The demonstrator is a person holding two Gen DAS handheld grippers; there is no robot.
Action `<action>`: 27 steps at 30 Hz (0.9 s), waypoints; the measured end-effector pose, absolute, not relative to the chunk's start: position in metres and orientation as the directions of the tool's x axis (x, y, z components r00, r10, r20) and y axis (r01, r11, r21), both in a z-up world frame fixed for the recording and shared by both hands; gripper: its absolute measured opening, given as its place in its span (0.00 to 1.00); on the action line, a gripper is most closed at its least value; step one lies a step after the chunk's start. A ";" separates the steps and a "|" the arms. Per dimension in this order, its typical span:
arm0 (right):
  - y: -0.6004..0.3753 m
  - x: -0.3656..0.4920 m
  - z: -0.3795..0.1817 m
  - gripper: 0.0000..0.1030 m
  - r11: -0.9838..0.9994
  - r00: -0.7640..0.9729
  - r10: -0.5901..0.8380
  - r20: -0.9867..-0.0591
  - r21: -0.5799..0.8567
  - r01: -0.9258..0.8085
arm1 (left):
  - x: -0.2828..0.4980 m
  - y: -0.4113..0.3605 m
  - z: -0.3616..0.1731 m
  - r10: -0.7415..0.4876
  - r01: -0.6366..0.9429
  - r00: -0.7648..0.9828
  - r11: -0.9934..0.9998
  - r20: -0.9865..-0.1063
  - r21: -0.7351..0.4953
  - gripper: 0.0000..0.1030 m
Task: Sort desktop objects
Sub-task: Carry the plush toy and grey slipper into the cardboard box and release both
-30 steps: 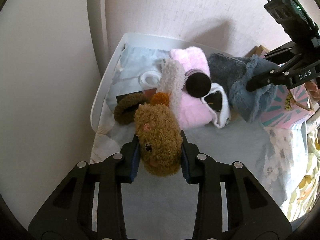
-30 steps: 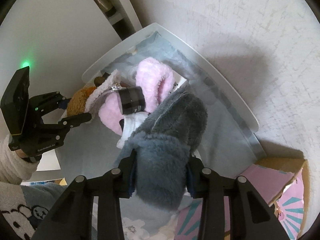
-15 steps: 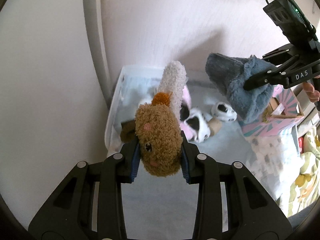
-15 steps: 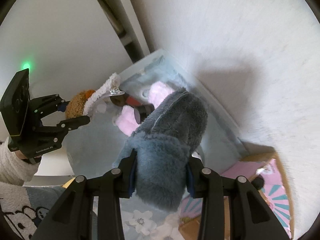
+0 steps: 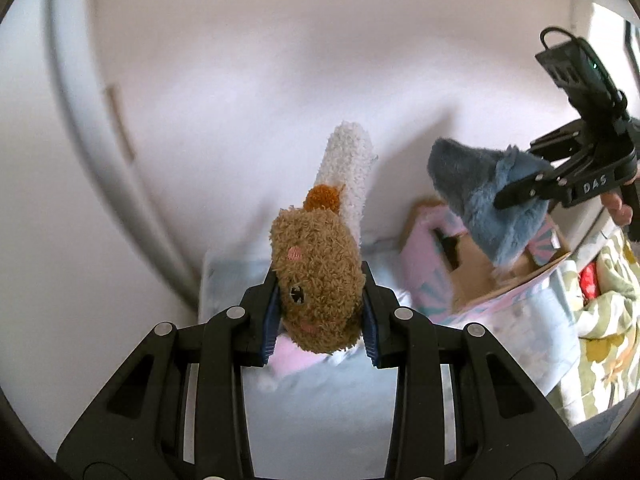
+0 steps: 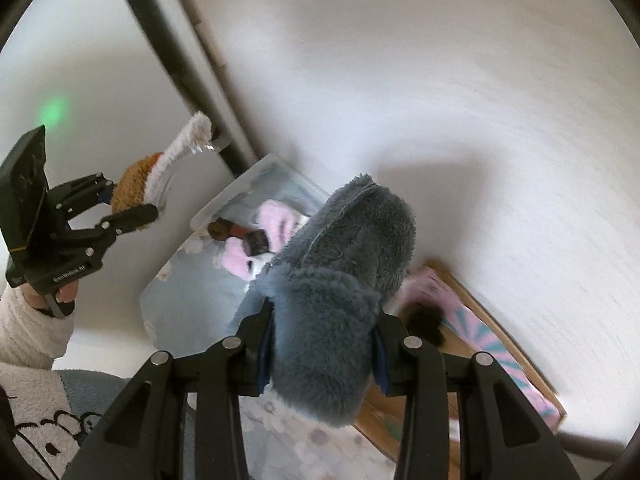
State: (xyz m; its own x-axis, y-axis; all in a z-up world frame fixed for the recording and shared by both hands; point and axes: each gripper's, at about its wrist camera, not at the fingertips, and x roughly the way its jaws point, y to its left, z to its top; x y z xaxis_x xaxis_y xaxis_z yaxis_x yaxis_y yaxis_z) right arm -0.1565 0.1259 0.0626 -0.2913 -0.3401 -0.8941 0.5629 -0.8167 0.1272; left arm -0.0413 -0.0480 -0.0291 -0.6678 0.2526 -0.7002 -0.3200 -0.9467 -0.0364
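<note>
My left gripper (image 5: 319,320) is shut on a brown plush sock (image 5: 318,280) with a bear face, an orange pom-pom and a white fuzzy cuff, held high above the table. The same sock (image 6: 134,186) shows at far left in the right wrist view, in the left gripper (image 6: 120,208). My right gripper (image 6: 322,354) is shut on a grey-blue furry slipper (image 6: 340,292), also lifted; from the left wrist view that slipper (image 5: 484,196) hangs at right in the right gripper (image 5: 524,196). Pink fluffy socks (image 6: 272,220) lie below on the table.
A pink and teal cardboard box (image 5: 480,272) stands open under the slipper, by the wall; the box (image 6: 480,320) holds a dark furry item (image 6: 426,322). A white tray (image 6: 224,204) in the corner holds small dark objects. A floral cloth (image 5: 536,324) covers the table.
Both grippers have risen well above the table, each carrying its item. The tray and the pink socks have shrunk away below, and the walls now fill both views.
</note>
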 end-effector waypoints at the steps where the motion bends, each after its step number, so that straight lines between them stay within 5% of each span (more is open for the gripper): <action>1: 0.134 -0.154 0.064 0.35 -0.829 -0.303 -0.334 -0.893 0.125 0.546 | -0.045 -0.038 -0.025 0.264 -0.339 -0.668 -0.940 -0.696 -0.032 0.30; 11: 0.236 -0.128 0.057 0.35 -0.935 -0.377 -0.243 -0.894 0.111 0.338 | -0.082 0.090 -0.022 0.404 -0.522 -0.586 -0.851 -0.703 -0.054 0.30; 27: 0.324 -0.110 -0.009 0.35 -0.980 -0.337 -0.165 -0.927 0.116 0.161 | -0.103 0.200 -0.078 0.402 -0.647 -0.428 -0.762 -0.809 -0.036 0.30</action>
